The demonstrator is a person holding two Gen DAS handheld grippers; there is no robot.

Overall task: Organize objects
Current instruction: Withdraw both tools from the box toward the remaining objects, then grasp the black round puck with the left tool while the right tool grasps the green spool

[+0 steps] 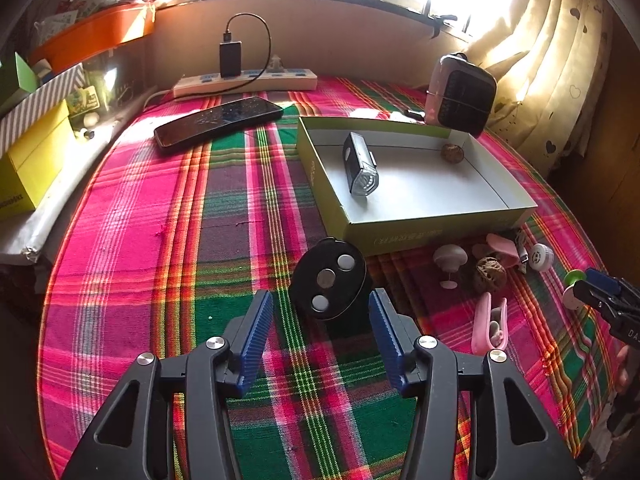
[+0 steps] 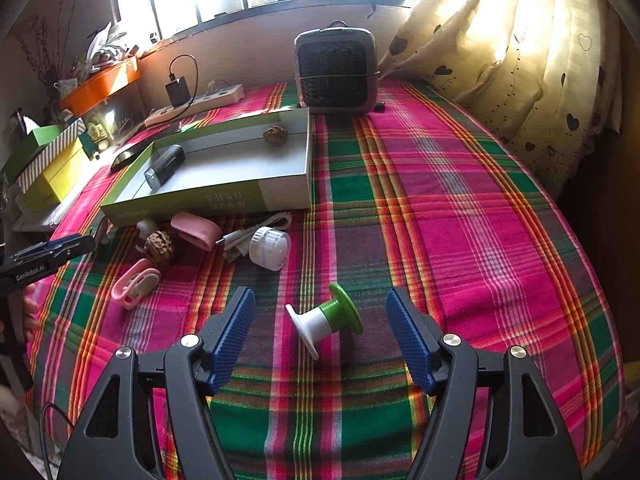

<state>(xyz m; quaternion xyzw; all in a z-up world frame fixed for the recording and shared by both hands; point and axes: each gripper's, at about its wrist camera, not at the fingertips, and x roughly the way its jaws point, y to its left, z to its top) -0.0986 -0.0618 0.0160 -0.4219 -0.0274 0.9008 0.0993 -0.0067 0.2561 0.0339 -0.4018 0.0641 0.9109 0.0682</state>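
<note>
A green-sided box [image 1: 436, 226] [image 2: 280, 196] lies on the plaid cloth and holds a black bike light [image 1: 359, 165] [image 2: 165, 166] and a walnut [image 1: 452, 153] [image 2: 273, 134]. My left gripper [image 1: 320, 308] is open around a black round device with three silver buttons [image 1: 329, 280], which stands between the blue pads. My right gripper [image 2: 320, 312] is open with a green-and-white spool [image 2: 324, 320] lying between its fingers. In front of the box lie a second walnut [image 1: 490, 274] [image 2: 159, 248], pink clips [image 1: 490, 320] [image 2: 136, 282], a pink case [image 2: 196, 230] and a white round knob [image 2: 269, 248].
A phone [image 1: 218, 122], a power strip with charger [image 1: 245, 80] and a small heater [image 1: 460, 94] [image 2: 337, 70] stand at the back. Yellow and striped boxes [image 1: 28, 160] line the left edge. A curtain [image 2: 520, 80] hangs on the right. A white cable [image 2: 256, 230] lies by the knob.
</note>
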